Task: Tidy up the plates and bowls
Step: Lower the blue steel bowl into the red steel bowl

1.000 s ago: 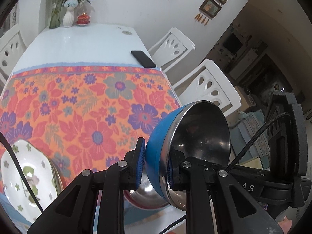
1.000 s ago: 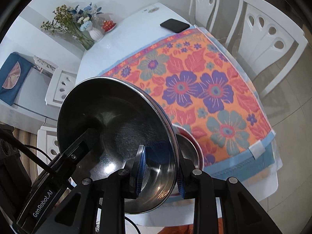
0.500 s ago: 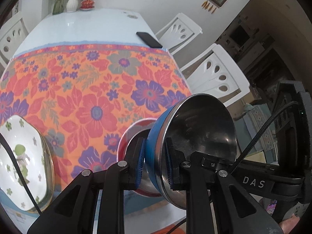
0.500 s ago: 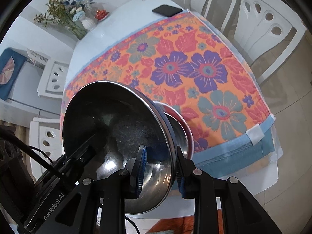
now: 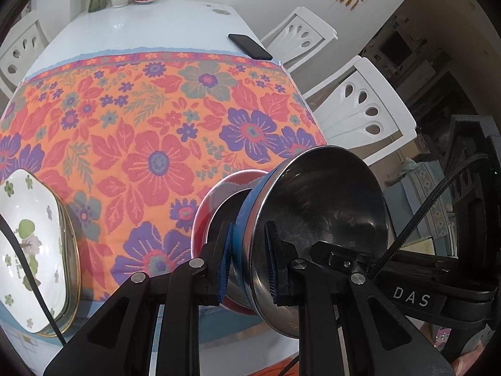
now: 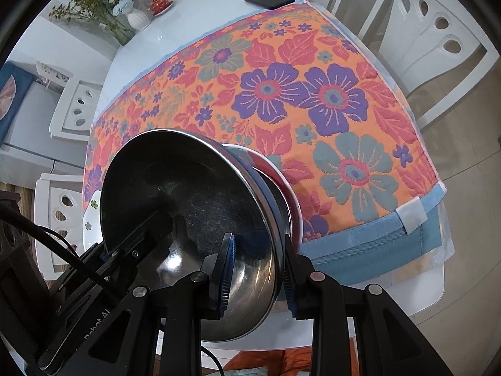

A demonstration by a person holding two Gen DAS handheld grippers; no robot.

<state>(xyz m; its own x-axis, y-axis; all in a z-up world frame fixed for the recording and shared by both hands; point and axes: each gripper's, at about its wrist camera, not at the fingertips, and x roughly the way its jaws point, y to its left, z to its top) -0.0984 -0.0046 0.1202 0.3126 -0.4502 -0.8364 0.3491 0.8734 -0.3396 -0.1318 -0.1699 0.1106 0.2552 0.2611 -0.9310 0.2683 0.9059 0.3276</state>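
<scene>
- Left wrist view: the left gripper [image 5: 249, 258], nearly closed on the rim of the blue bowl [image 5: 316, 228], has come lower over the last second. The steel-lined bowl now sits tilted into the red bowl [image 5: 203, 213] at the near table edge, so nesting looks almost done. Far left, stacked white flowered plates [image 5: 29, 244] hold nothing.
- Right wrist view: the right gripper [image 6: 258, 277] pinches the opposite rim, barely apart. The bowl's inside is empty.

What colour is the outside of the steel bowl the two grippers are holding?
Blue. The steel bowl shows its blue outer wall best in the left wrist view.
</scene>
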